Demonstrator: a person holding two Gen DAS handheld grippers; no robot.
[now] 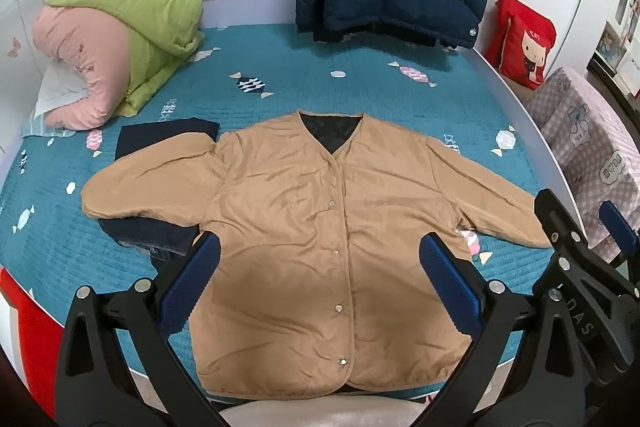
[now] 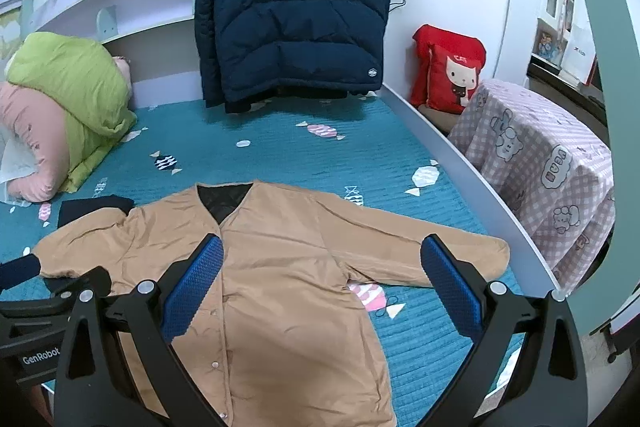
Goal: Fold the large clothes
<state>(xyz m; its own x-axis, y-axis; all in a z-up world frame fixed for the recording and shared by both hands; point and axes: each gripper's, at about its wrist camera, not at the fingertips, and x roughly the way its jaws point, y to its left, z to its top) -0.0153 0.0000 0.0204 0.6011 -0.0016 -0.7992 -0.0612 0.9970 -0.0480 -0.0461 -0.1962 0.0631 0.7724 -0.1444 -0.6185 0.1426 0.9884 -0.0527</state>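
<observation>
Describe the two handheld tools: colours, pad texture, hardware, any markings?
Both match. The left tool and right tool have black plastic triangulated finger frames with cut-out windows, silver round rivets at the pivots, and blue pads with a fine knurled texture. White "GenRobot" lettering shows on the left tool's body in the right wrist view. No cables or sleeves visible.

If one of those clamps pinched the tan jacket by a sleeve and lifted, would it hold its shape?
Probably not. The tan jacket lies flat and creased on the bed cover, so it looks soft and would likely droop. Its sheen hints at slick fabric that could slip from the pads. The quilted lining suggests it is light but bulky.
</observation>
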